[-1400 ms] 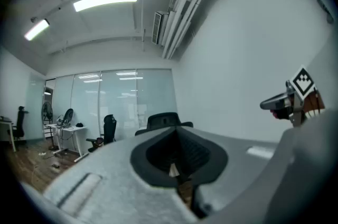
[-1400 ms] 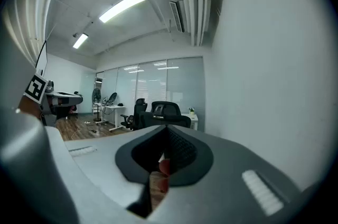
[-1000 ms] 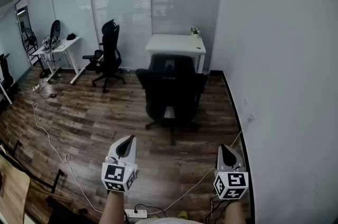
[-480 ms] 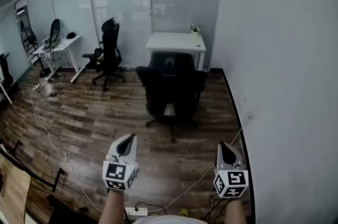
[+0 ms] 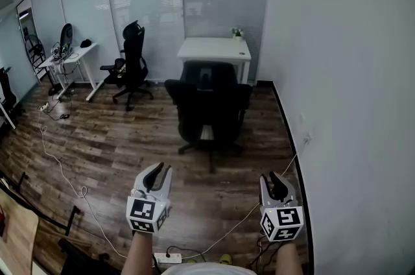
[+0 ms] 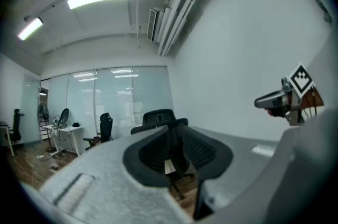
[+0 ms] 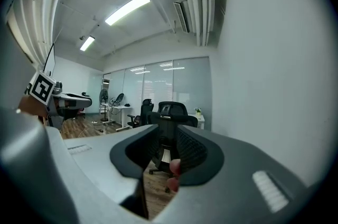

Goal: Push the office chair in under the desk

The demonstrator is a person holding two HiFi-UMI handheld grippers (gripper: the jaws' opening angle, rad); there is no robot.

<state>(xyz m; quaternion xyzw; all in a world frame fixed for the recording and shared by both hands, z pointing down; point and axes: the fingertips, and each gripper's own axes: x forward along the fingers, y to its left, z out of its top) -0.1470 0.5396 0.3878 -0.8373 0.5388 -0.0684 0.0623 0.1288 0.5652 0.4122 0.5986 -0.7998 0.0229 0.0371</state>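
Wood floor (image 5: 110,150) fills mid-frame, with the black office chair (image 5: 209,108) at centre, just before the white desk (image 5: 214,48) at upper centre. Left gripper (image 5: 159,172) and right gripper (image 5: 277,181), low in frame, have just been opening, with nothing between their jaws. The chair likely rolls freely but may swivel, so push the firm backrest on both sides.

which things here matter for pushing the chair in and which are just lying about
For the job: near chair, white desk, left gripper, right gripper (jaws of both just opened, nothing between).
Lying about: far chair, side desk, floor cable, power strip, plant.
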